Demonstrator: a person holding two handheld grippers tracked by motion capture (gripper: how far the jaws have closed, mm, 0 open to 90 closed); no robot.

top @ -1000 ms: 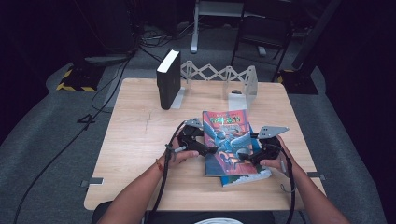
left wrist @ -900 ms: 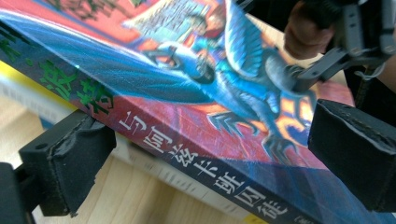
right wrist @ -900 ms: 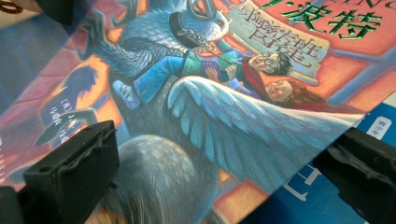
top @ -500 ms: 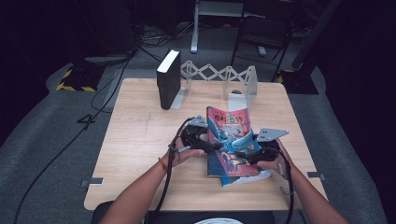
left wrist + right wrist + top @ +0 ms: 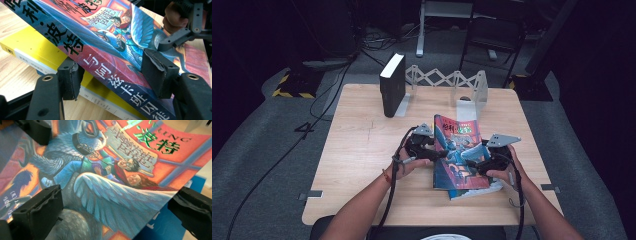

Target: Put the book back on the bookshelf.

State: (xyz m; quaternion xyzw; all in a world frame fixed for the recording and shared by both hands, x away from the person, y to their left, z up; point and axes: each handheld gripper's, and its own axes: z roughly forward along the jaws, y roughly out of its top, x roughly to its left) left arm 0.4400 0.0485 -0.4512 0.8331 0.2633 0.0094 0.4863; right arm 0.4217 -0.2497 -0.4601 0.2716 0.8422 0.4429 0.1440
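Note:
A colourful illustrated book with Chinese lettering is tilted on a stack of books, its spine side raised. My left gripper has just been closing on the spine. In the left gripper view, one pad sits on the cover and the other under the spine, above a yellow book. My right gripper reaches over the book's right edge, and its jaws have just been opening. In the right gripper view, the book lies between wide jaws, with the right pad off the edge over a blue book.
At the back of the wooden table, a thick black book stands upright against a metal accordion rack. Cables and stands lie on the dark floor beyond the table's far edge.
The colourful book's spine side has come up off the stack. My left gripper's jaws have narrowed onto the spine. The right hand has stayed at the book's right edge.

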